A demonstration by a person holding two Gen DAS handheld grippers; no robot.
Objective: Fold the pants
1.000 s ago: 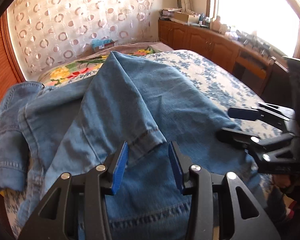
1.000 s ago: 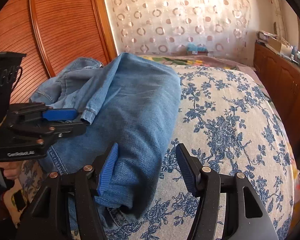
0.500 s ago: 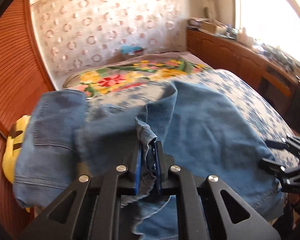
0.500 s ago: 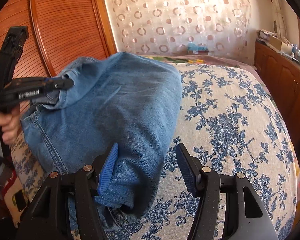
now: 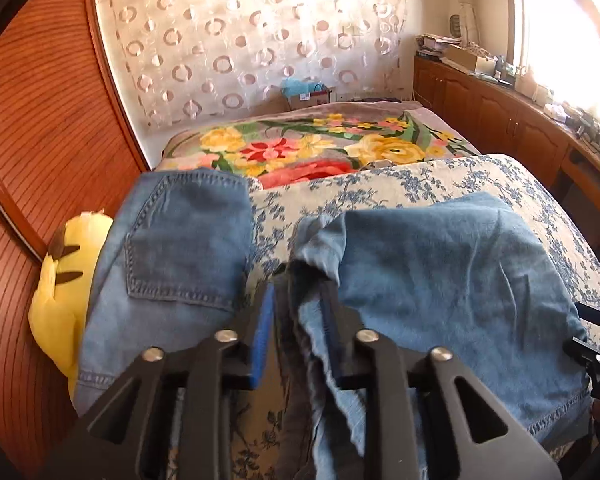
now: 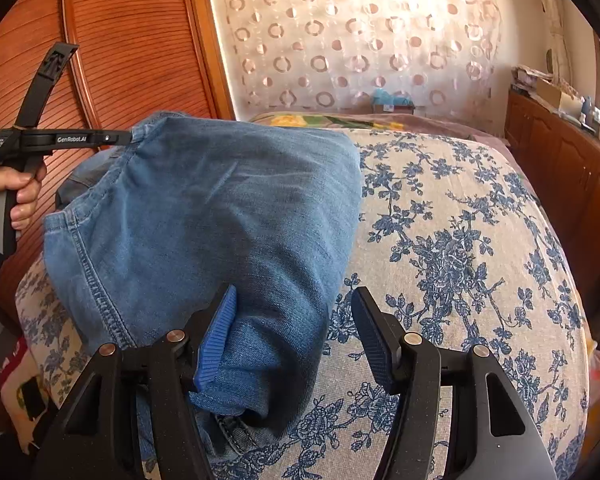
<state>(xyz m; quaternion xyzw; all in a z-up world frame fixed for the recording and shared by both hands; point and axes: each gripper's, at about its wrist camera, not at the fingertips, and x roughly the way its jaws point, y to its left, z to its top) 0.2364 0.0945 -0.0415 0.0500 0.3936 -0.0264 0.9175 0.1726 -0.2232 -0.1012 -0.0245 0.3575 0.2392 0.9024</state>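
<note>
Jeans (image 6: 220, 216) lie half-folded on the bed (image 6: 460, 240). The left gripper (image 5: 296, 320), jaws just loosening, has the hem between them; the right gripper (image 6: 296, 332) rests unclenched. Best to lay the hem flat against the waistband.

- Pants (image 5: 440, 264): blue denim, lighter blue stitching at hems and pocket.
- Bedcover (image 6: 460, 240): cream, dark blue flower print.
- Blanket (image 5: 312, 148): grey-brown, yellow, red and pink flowers, green leaves.
- Curtain (image 5: 252, 40): white, sheer, pinkish rings and dots.
- Toy (image 5: 60, 280): yellow, dark stripes.
- Gripper pads (image 6: 216, 336): blue; gripper frames black.
- Wardrobe (image 6: 132, 40): reddish-brown, fine horizontal ribs.
</note>
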